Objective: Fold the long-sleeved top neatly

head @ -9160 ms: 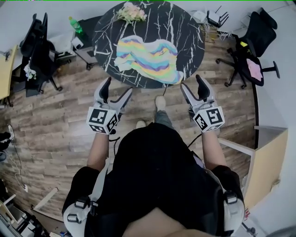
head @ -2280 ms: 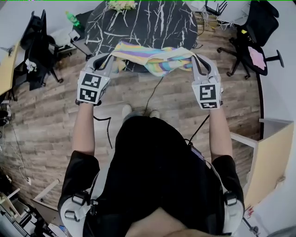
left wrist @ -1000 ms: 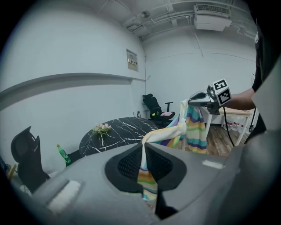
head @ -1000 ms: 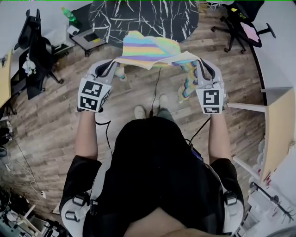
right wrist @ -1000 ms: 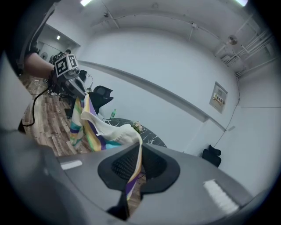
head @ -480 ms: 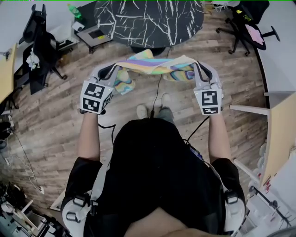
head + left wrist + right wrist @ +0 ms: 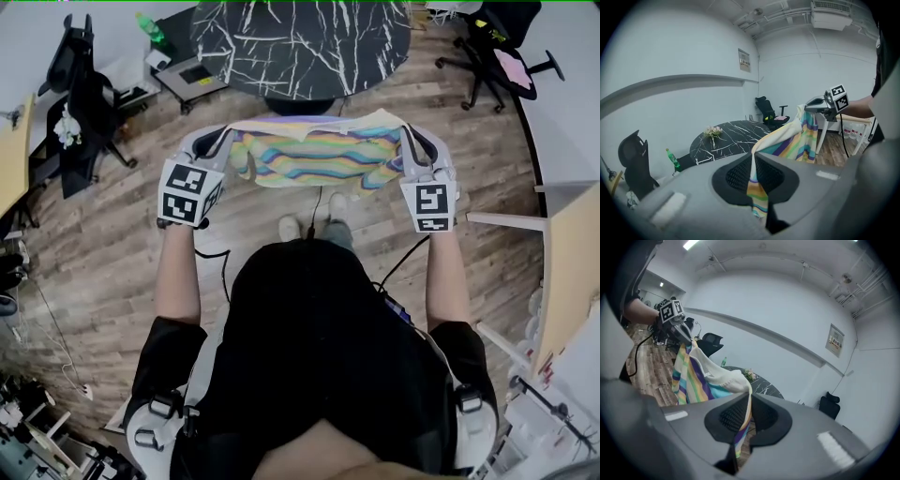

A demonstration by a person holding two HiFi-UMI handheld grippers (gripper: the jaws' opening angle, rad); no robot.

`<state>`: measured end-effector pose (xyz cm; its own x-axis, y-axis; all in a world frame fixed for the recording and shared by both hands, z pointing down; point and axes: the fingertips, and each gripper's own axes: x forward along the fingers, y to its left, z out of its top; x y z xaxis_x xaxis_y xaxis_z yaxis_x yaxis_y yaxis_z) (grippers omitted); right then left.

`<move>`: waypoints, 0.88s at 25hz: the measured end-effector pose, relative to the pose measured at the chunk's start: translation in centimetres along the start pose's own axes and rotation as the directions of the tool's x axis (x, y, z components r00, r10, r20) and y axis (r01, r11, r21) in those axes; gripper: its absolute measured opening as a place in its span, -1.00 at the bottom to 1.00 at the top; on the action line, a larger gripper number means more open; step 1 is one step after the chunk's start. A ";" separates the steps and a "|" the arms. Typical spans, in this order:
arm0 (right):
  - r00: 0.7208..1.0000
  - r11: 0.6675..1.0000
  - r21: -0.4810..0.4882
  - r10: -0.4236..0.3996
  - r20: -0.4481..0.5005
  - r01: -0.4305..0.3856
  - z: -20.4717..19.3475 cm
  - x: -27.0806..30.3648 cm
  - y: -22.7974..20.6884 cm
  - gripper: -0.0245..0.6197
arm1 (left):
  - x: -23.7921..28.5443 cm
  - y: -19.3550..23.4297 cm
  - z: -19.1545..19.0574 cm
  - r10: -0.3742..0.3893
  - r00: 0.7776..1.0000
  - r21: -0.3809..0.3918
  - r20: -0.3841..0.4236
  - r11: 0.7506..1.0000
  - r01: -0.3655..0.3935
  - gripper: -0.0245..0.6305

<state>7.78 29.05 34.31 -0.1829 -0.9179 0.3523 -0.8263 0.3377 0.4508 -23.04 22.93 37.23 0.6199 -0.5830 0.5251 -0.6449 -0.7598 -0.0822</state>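
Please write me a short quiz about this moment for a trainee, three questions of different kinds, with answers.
1. True or false: the left gripper is open and empty.
2. Where is the striped long-sleeved top? A: draped on a chair. B: on the floor. C: in the air, held by the left gripper and the right gripper.
3. In the left gripper view, what is on the black marble table?
Key: 1 false, shut on the top. 2 C. 3 flowers.

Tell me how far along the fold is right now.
Done: the striped top is off the black table, spread out in the air. In hand: left gripper and right gripper each pinch one end of its upper edge. Left: laying it flat and every fold; none shows yet.
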 end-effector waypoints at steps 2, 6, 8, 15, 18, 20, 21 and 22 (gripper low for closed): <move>1.000 1.000 -0.010 -0.008 0.005 0.009 0.2 0.0 -0.4 -0.88 | 0.1 0.5 0.5 0.003 1.000 0.003 0.010 1.000 -0.003 -0.87; 0.999 0.999 -0.041 -0.025 0.028 0.026 1.5 0.3 -1.2 -0.88 | 0.4 1.6 1.9 0.020 0.999 0.014 0.032 1.000 -0.020 -0.87; 0.999 0.998 -0.057 -0.034 0.041 0.036 2.3 0.6 -1.9 -0.88 | 0.5 2.3 2.9 0.027 0.998 0.012 0.049 1.000 -0.027 -0.87; 0.996 0.992 -0.110 -0.048 0.077 0.056 4.5 3.3 -4.7 -0.88 | 1.7 5.1 6.2 0.046 0.995 0.000 0.084 0.999 -0.047 -0.87; 0.995 0.993 -0.107 -0.037 0.096 0.047 4.5 5.3 -6.4 -0.88 | 3.2 6.0 7.3 0.064 0.995 0.008 0.074 0.998 -0.065 -0.87; 0.994 0.994 -0.107 -0.024 0.106 0.036 4.5 7.1 -7.7 -0.88 | 4.5 6.8 8.3 0.080 0.995 0.010 0.063 0.997 -0.081 -0.87; 0.994 0.993 -0.115 -0.016 0.111 0.029 4.5 8.1 -8.5 -0.88 | 5.2 7.3 8.8 0.088 0.994 0.007 0.058 0.996 -0.088 -0.87; 0.993 0.992 -0.127 -0.006 0.115 0.021 4.5 9.0 -9.3 -0.88 | 6.0 7.7 9.2 0.093 0.994 0.003 0.051 0.996 -0.094 -0.87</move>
<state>11.41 16.67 29.62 -0.2374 -0.9379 0.2530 -0.7558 0.3419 0.5584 -20.13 10.96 31.92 0.5790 -0.6655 0.4711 -0.6988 -0.7027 -0.1338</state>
